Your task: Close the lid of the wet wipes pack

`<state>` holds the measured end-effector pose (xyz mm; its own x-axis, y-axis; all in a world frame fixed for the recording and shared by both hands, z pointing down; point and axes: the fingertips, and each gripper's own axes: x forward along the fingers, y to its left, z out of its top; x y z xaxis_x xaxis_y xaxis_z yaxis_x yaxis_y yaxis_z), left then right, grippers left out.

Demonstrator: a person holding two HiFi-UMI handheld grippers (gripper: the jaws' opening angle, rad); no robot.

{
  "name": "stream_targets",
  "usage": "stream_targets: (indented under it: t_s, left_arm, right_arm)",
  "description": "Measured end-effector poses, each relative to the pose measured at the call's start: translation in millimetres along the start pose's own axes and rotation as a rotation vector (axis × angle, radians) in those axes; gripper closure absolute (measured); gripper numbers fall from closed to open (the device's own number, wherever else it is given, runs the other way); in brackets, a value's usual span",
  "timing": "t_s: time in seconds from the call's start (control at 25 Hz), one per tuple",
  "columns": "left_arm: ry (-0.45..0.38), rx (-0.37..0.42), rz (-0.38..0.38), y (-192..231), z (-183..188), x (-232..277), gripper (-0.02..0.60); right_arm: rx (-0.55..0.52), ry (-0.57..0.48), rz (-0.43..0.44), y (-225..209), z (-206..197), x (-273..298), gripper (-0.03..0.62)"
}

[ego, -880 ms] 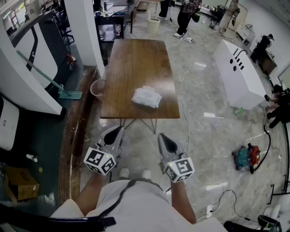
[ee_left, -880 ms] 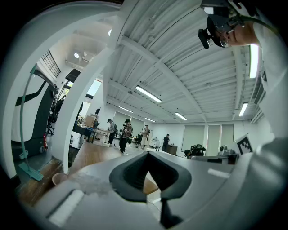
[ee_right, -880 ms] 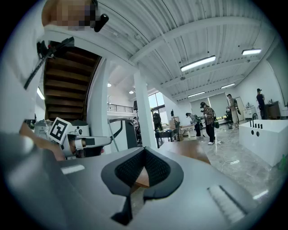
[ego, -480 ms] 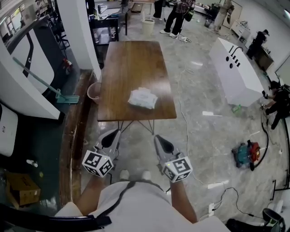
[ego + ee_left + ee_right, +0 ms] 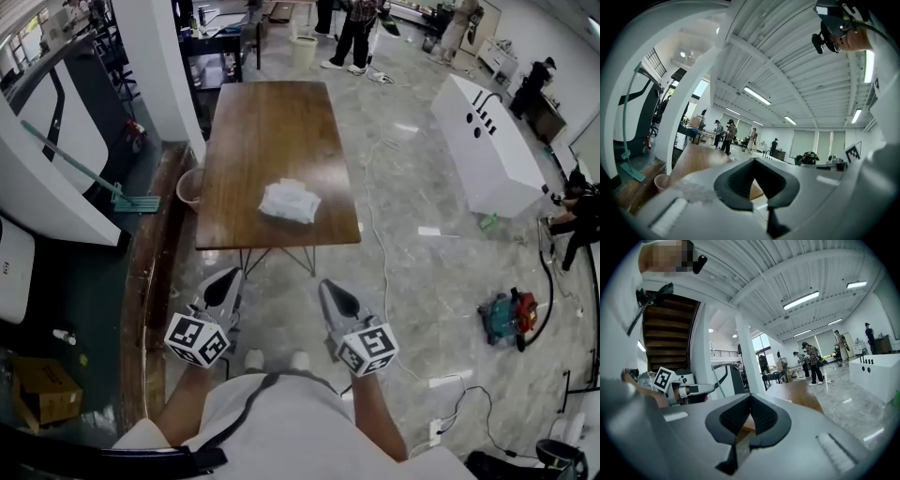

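Note:
The white wet wipes pack (image 5: 290, 202) lies on the near part of a long brown wooden table (image 5: 272, 122); I cannot make out its lid from here. Both grippers hang well short of the table, over the floor in front of the person's body. My left gripper (image 5: 226, 277) is shut with nothing in it, and its dark pads (image 5: 740, 180) meet at the tip. My right gripper (image 5: 333, 289) is shut and empty too, its pads (image 5: 761, 418) closed together. The table's far end shows past each pair of jaws in the gripper views.
A pink bucket (image 5: 190, 187) stands at the table's left. A mop (image 5: 122, 192) leans by it. A white cabinet (image 5: 492, 145) stands to the right, with cables and a red and teal tool (image 5: 506, 319) on the floor. People (image 5: 356, 33) stand beyond the table.
The table and pack have slid slightly left in the head view. Both grippers stay shut and low in front of the body, the left one drifting a little left.

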<state>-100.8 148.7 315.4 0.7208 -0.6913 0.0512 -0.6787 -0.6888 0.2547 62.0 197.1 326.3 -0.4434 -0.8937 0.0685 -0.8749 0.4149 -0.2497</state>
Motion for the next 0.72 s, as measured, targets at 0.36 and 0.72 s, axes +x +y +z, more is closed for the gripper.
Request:
stream_targets:
  t_s: [0.36,0.72]
  left_arm:
    - [-0.001,-0.018,0.042,-2.9,-4.7,13.8,0.578]
    - [-0.046,-0.003,0.094,-18.1,-2.2,29.4,0.578]
  right_arm:
    - [-0.024,0.028,0.037,-14.7,-2.6,-5.0,0.585]
    - [-0.018,0.022,0.081,-39.4,0.9,-13.5,0.585]
